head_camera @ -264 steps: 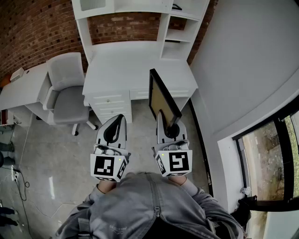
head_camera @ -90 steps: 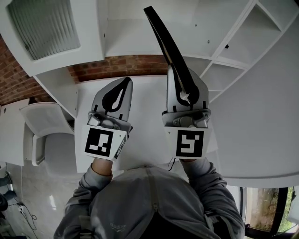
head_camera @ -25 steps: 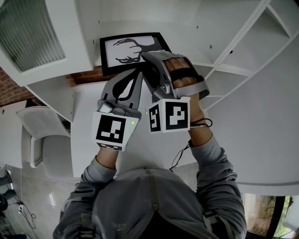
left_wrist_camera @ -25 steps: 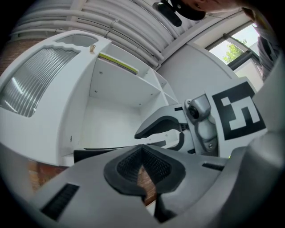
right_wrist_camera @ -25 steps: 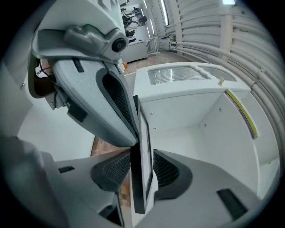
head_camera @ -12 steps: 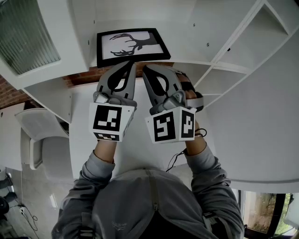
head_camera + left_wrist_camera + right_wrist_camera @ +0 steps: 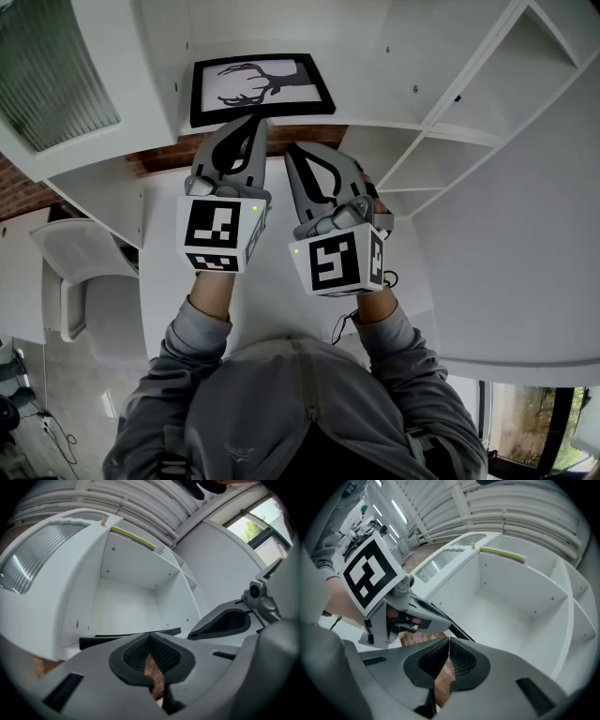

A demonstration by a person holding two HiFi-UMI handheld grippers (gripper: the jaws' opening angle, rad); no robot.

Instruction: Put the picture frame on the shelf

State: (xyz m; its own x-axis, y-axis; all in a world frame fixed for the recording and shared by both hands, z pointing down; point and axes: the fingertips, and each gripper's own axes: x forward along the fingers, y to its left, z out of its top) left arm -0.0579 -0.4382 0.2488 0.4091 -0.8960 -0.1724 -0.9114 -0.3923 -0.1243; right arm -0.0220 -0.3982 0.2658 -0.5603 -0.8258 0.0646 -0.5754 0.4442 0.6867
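Observation:
The black picture frame point(image 7: 261, 86) with an antler print lies flat in the white shelf compartment point(image 7: 375, 84); nothing touches it. My left gripper point(image 7: 247, 129) is shut and empty, its tip just below the frame's near edge. Right of it, my right gripper point(image 7: 296, 157) sits a little further back, its jaws closing the last bit and meeting on nothing. In the left gripper view the shut left gripper point(image 7: 150, 637) points at the frame's dark edge point(image 7: 101, 641). In the right gripper view the shut right gripper point(image 7: 449, 644) faces the compartment, with the left gripper point(image 7: 401, 609) beside it.
A cabinet door with ribbed glass point(image 7: 56, 66) hangs left of the compartment. Smaller open shelves point(image 7: 450, 141) step away at the right. Below are the white desk top point(image 7: 272, 309), a strip of brick wall point(image 7: 169, 155) and a grey chair point(image 7: 84, 281).
The right gripper has come off the frame, drawn back toward the person and shut. The frame stays lying on the shelf. The left gripper has edged up toward it.

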